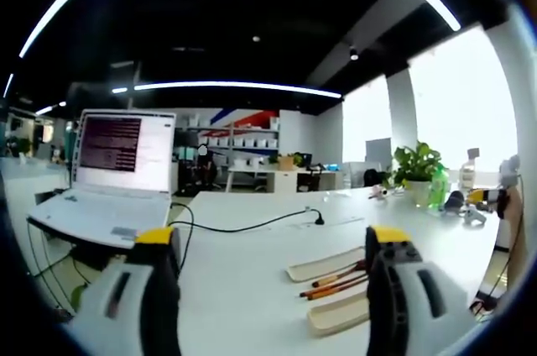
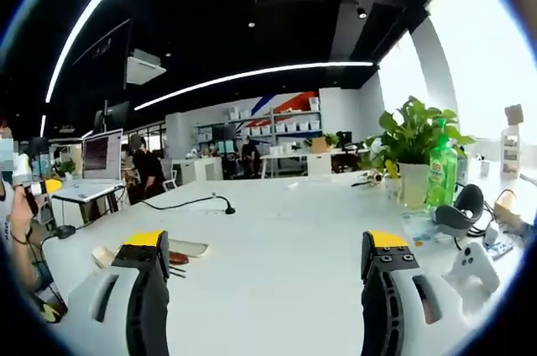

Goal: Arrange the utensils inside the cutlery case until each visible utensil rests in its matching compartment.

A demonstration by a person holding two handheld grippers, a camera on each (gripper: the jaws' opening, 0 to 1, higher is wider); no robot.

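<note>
White table (image 1: 252, 264) in an open-plan office carries a laptop (image 1: 109, 180) at its left edge; the cutlery case (image 1: 331, 285) and utensils (image 1: 331, 282) lie mid-table. Left gripper (image 1: 273, 247) and right gripper (image 2: 267, 251) gape, holding nothing.

One laptop (image 1: 109, 180), one potted plant (image 2: 413, 150), one green bottle (image 2: 442, 173), two case halves (image 1: 323, 265), one black cable (image 1: 252, 226).

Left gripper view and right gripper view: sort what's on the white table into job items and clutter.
Job items:
cutlery case
wooden utensils

Clutter:
laptop
black cable
potted plant
green bottle
white game controller

Both tongs, left and right, stand open, holding nothing.
</note>
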